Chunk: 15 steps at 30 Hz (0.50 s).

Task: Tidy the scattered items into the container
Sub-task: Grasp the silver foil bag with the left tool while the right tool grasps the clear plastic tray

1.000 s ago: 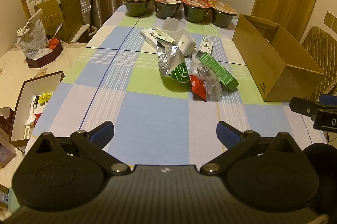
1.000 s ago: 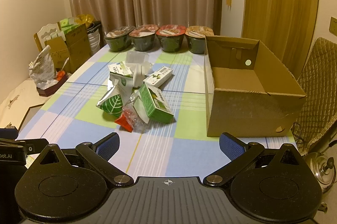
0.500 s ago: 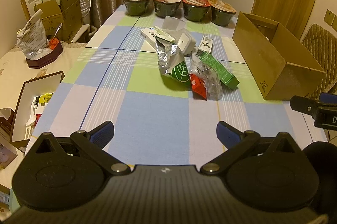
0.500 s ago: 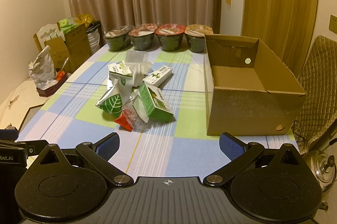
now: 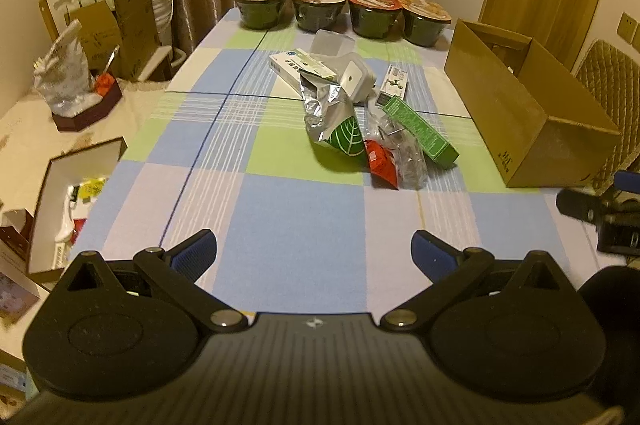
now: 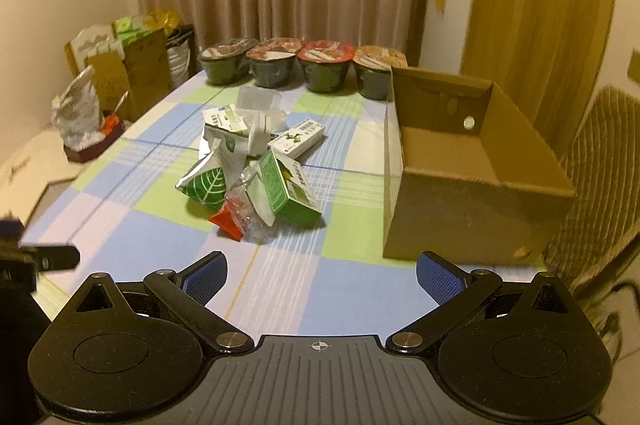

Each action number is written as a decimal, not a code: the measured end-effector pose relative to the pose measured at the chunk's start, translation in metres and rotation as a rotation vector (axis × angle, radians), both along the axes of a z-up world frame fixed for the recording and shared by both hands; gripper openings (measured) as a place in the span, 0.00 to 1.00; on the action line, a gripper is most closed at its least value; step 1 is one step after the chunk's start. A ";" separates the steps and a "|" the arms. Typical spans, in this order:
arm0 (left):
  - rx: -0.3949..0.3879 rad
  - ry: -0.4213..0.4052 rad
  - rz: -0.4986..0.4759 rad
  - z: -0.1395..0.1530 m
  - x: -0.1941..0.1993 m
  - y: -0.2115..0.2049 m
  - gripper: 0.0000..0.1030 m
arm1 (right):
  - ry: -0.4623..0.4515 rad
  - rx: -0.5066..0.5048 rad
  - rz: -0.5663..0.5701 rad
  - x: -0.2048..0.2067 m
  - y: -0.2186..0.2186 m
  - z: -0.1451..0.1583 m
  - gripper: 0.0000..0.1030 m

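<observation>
A heap of small items lies mid-table: a silver pouch with a green leaf [image 5: 340, 129] [image 6: 206, 185], a red packet [image 5: 382, 165] [image 6: 227, 219], a green carton [image 5: 418, 129] [image 6: 288, 191], crumpled clear wrap [image 5: 404, 153], white boxes [image 5: 302, 67] [image 6: 296, 139] and a clear plastic tub [image 5: 332, 43] [image 6: 258, 99]. An open brown cardboard box [image 5: 520, 113] [image 6: 460, 201] stands to the right of the heap. My left gripper [image 5: 314, 251] is open over the near table edge, nothing between its fingers. My right gripper [image 6: 322, 273] is open too, short of the heap and the box.
Four lidded instant noodle bowls [image 5: 340, 7] [image 6: 300, 67] line the far table edge before a curtain. A side surface at left carries a brown tray [image 5: 60, 209], bags and cartons [image 5: 120, 25]. A quilted chair [image 6: 600, 165] stands right of the box.
The right gripper's view has moved forward and lower toward the heap and box. The left gripper has barely moved. Both stay open.
</observation>
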<state>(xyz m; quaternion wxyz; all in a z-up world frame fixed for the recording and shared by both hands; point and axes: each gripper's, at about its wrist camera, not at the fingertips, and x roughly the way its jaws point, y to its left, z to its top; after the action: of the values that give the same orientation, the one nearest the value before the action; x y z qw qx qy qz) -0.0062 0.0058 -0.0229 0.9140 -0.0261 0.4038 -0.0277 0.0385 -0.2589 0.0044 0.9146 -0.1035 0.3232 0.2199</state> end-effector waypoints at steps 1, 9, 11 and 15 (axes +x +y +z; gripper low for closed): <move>-0.019 0.003 -0.001 0.001 0.003 0.002 0.99 | -0.016 -0.002 0.014 -0.002 0.000 0.002 1.00; 0.004 -0.004 -0.075 0.004 0.054 0.006 0.99 | -0.021 0.002 0.093 0.015 0.019 -0.008 1.00; 0.025 -0.004 -0.095 0.002 0.072 0.007 0.99 | -0.022 -0.016 0.119 0.025 0.028 -0.013 1.00; 0.052 0.004 -0.124 -0.009 0.108 0.010 0.99 | -0.006 -0.045 0.179 0.045 0.048 -0.023 1.00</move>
<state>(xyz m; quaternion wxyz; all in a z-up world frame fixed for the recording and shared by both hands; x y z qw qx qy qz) 0.1014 0.0155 -0.0315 0.9101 0.0227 0.4071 -0.0740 0.0838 -0.2112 -0.0183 0.8897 -0.1529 0.3149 0.2931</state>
